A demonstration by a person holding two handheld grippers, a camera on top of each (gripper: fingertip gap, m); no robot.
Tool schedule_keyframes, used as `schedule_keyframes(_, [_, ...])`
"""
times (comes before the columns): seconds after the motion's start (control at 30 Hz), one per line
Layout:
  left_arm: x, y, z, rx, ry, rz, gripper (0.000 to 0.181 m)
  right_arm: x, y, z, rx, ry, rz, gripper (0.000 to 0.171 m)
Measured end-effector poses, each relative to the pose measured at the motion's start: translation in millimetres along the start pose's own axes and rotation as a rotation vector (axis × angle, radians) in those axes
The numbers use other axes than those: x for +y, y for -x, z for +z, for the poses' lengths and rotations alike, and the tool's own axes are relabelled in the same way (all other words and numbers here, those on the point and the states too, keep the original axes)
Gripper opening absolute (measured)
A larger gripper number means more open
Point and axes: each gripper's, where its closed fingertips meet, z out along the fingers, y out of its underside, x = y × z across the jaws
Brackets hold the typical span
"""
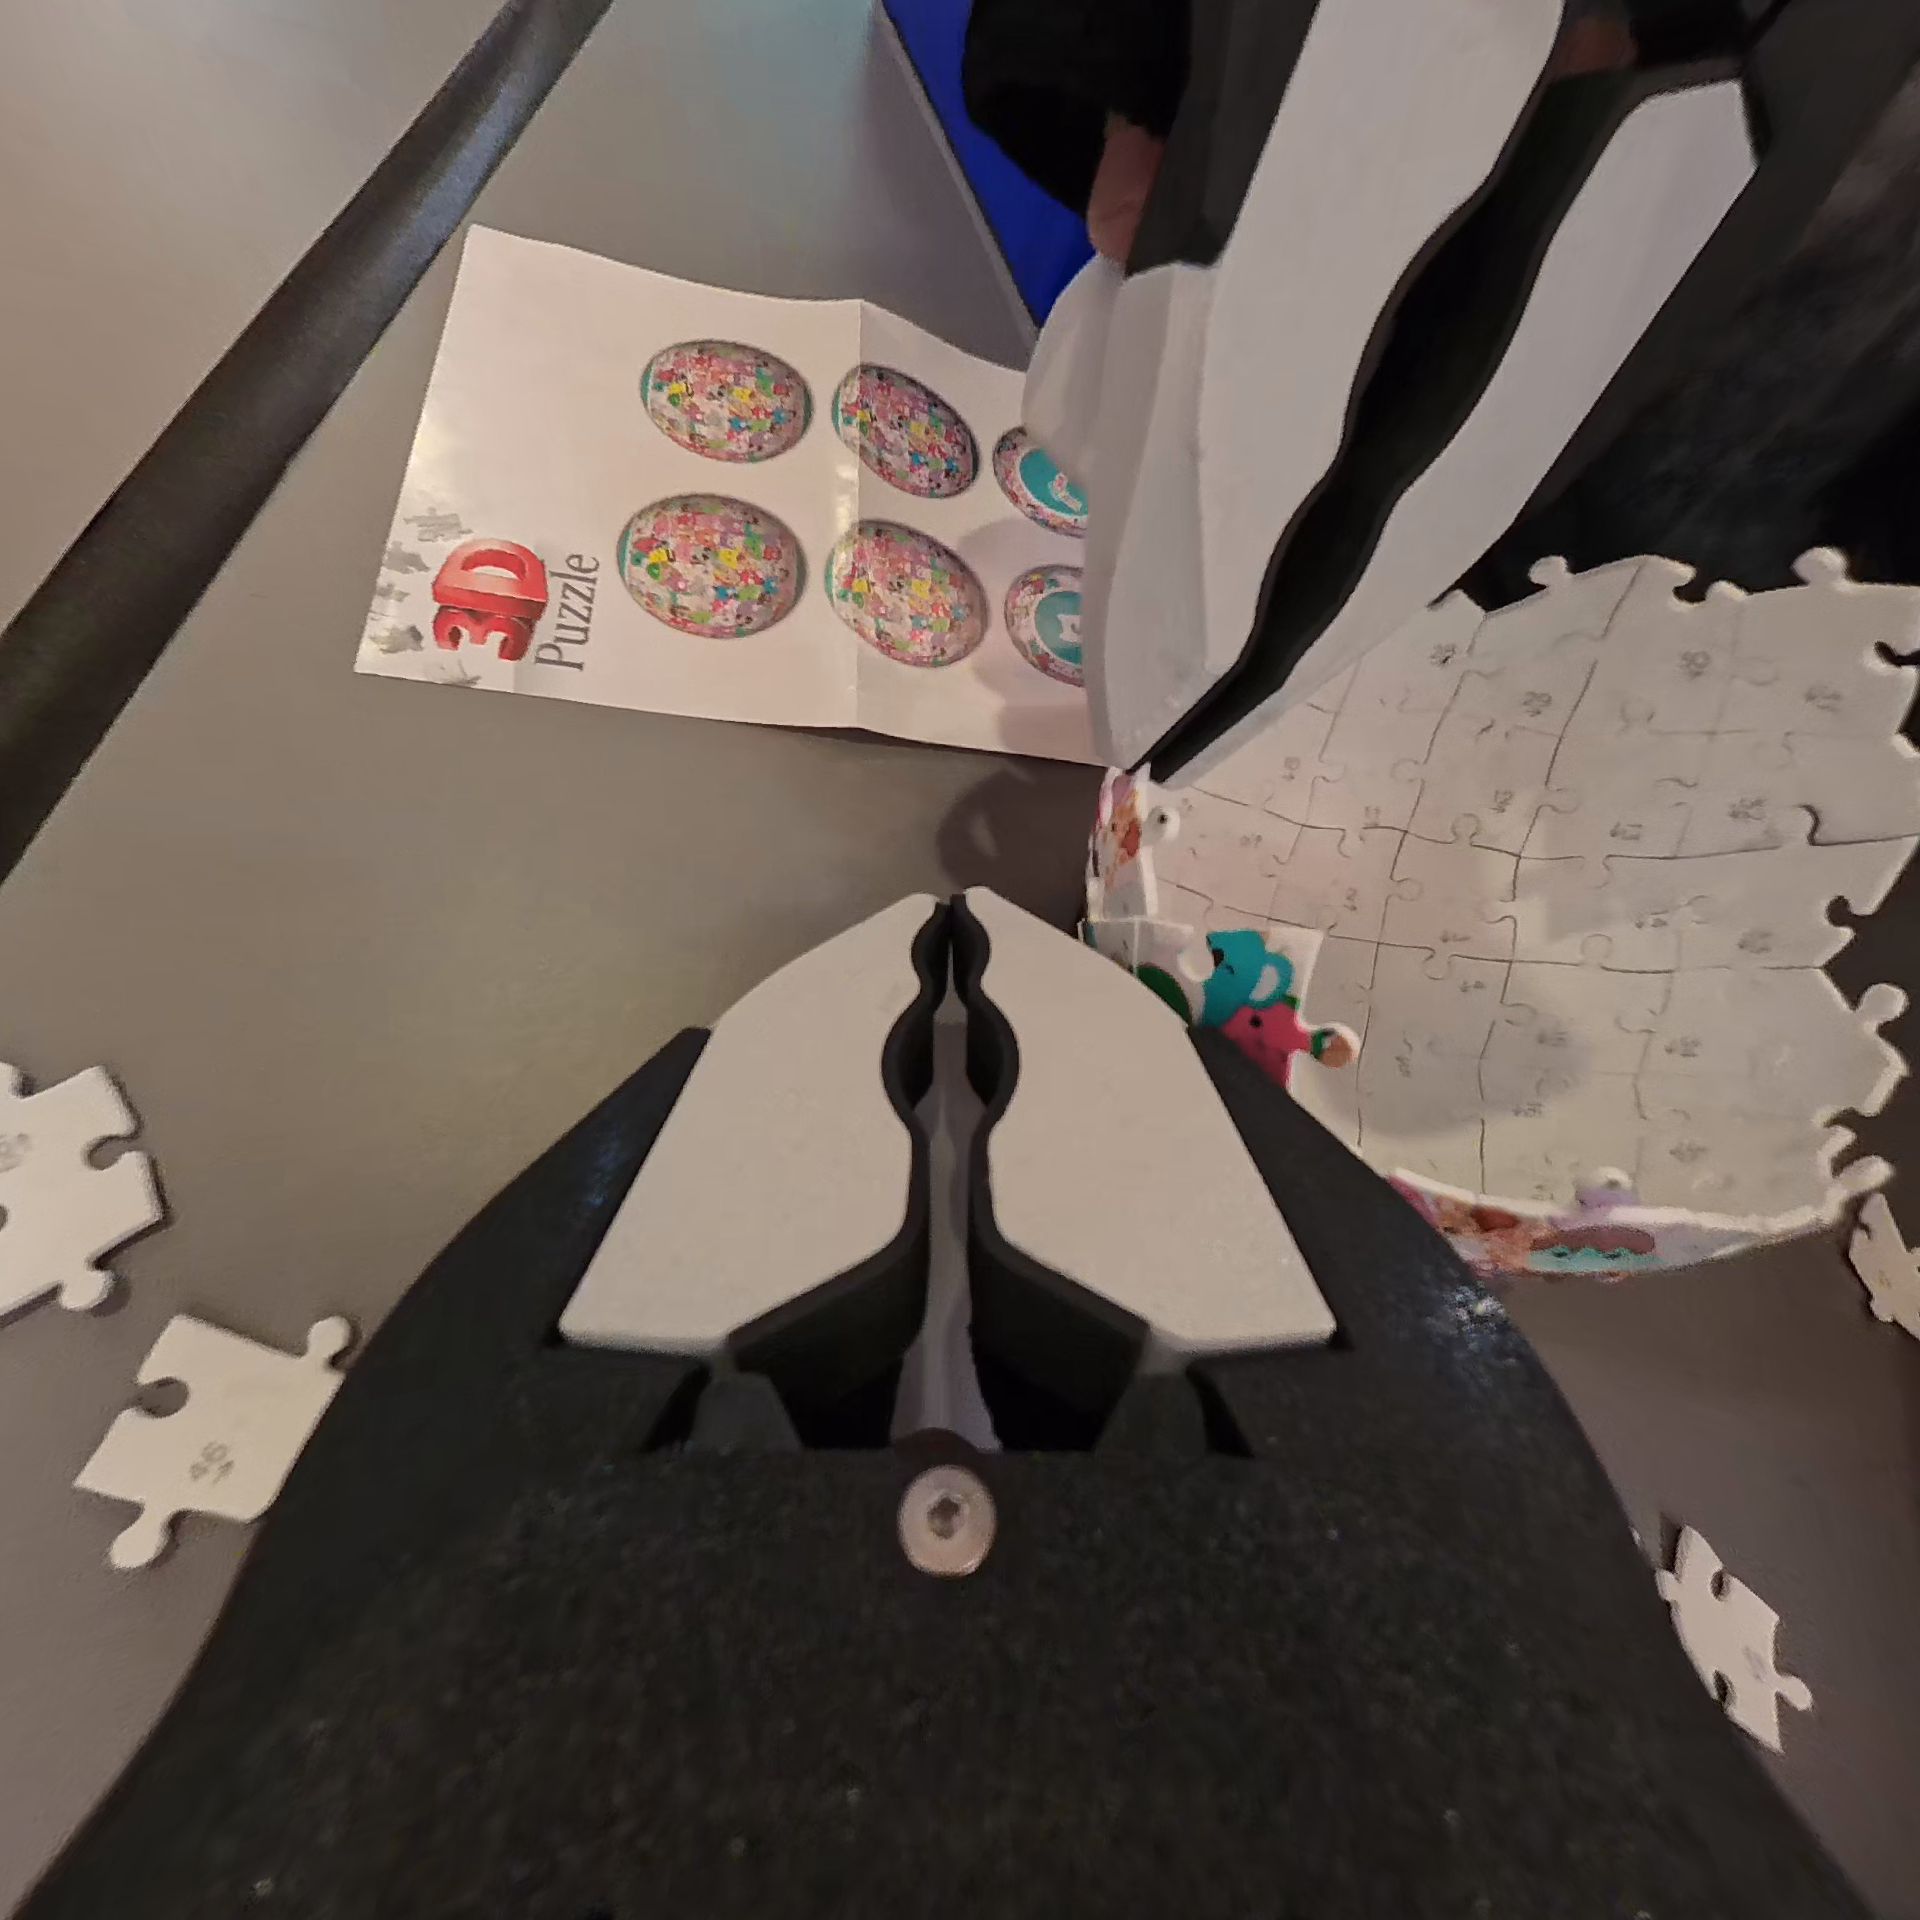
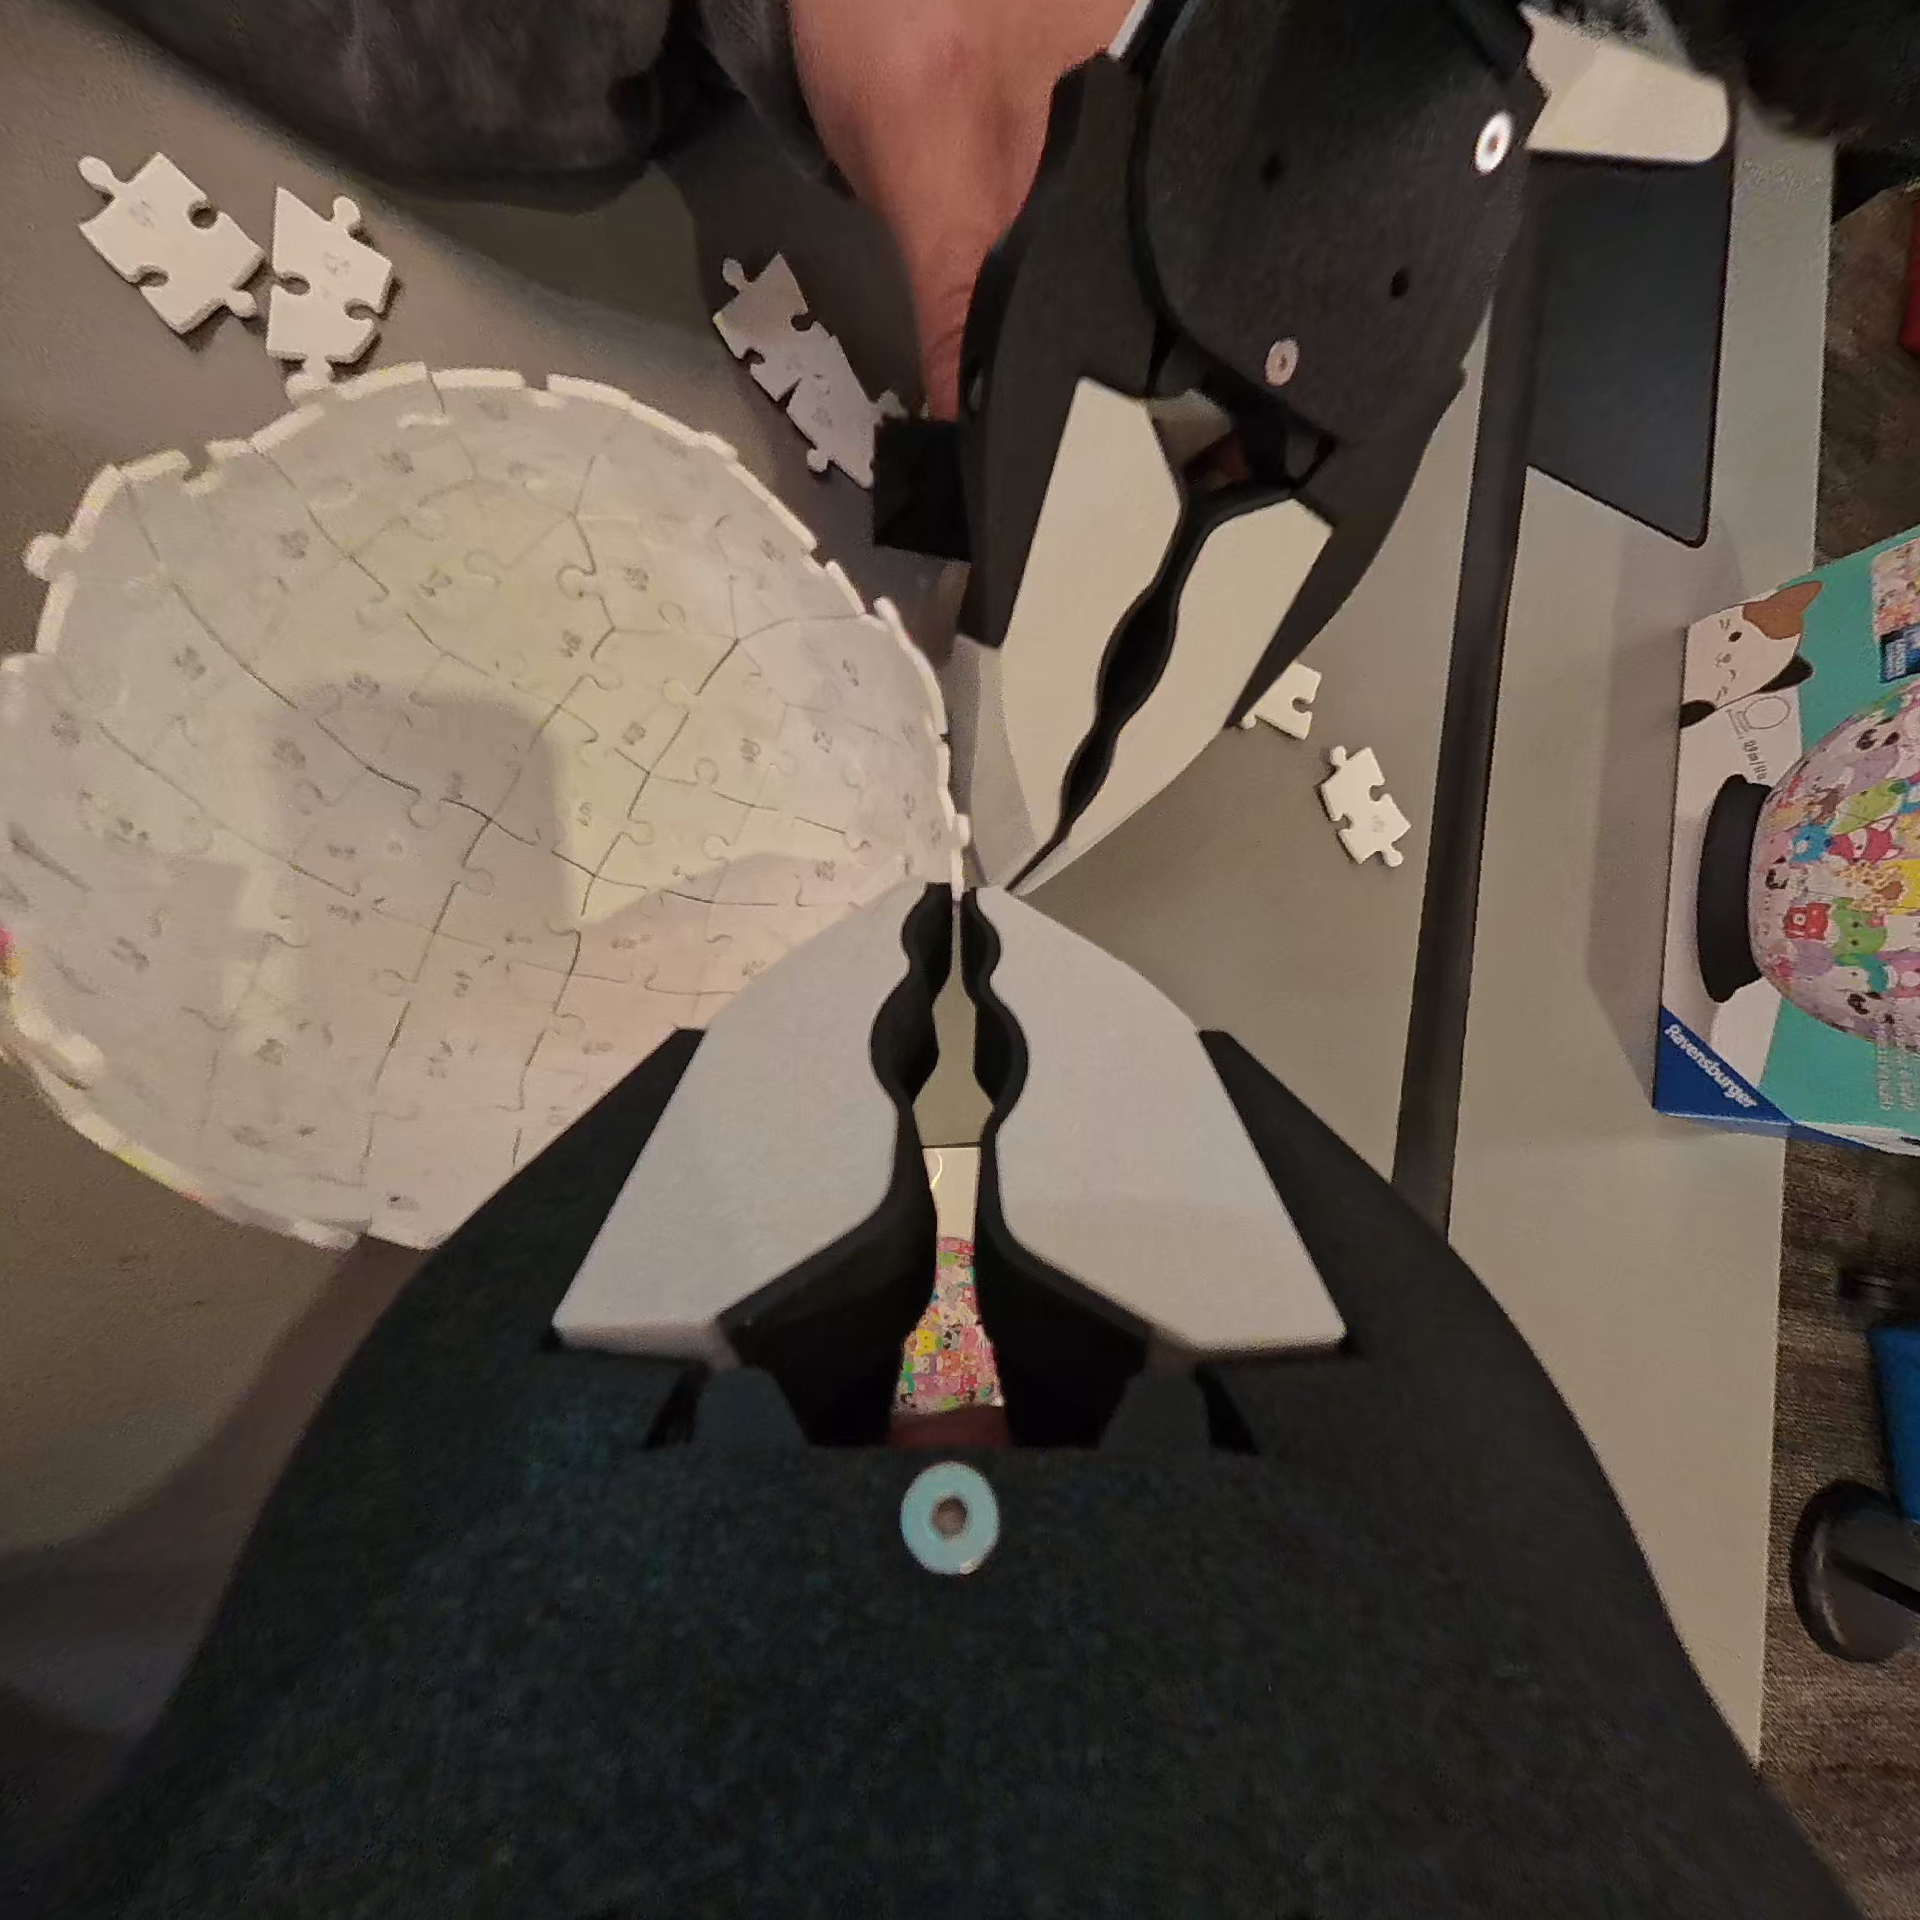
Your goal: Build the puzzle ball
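While the left gripper [image 1: 953,912] sits with jaws pressed together on nothing, the right gripper's [image 2: 961,902] jaws pinch the half-built puzzle ball's [image 2: 436,790] rim.

A grey table [image 1: 260,935] carries loose puzzle pieces [image 1: 208,1439], a leaflet [image 1: 665,499] and the half-built ball [image 2: 436,790].

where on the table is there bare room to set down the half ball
Bare grey tabletop lies between the instruction leaflet, the left claw and the loose pieces at the left edge. It is crowded around the half-built ball, where both claws meet its rim.
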Motion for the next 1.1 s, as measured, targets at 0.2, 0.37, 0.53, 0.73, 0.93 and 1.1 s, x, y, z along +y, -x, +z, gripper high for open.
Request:
schedule_keyframes(0.2, [-13, -5, -14, 0.063, -0.061, -0.035, 0.001, -1, 0, 0, 0.02, 0.024, -0.021, 0.002])
schedule_keyframes(0.37, [0, 3, -6, 0.026, -0.007, -0.05, 0.0, -1, -2, 0, 0.053, 0.056, -0.062, 0.002])
schedule_keyframes(0.53, [6, -2, -2, 0.031, 0.046, -0.037, 0.0, -2, -4, 0, 0.075, 0.056, -0.086, 0.002])
schedule_keyframes(0.73, [8, -7, 1, 0.053, 0.068, -0.028, 0.0, -1, -6, 1, 0.082, 0.068, -0.068, 0.002])
schedule_keyframes(0.93, [10, -7, 2, 0.057, 0.073, -0.037, 0.0, -2, -5, 1, 0.086, 0.083, -0.079, 0.002])
schedule_keyframes(1.1, [11, -6, 4, 0.053, 0.08, -0.038, 0.0, -3, -3, 1, 0.075, 0.087, -0.066, 0.002])
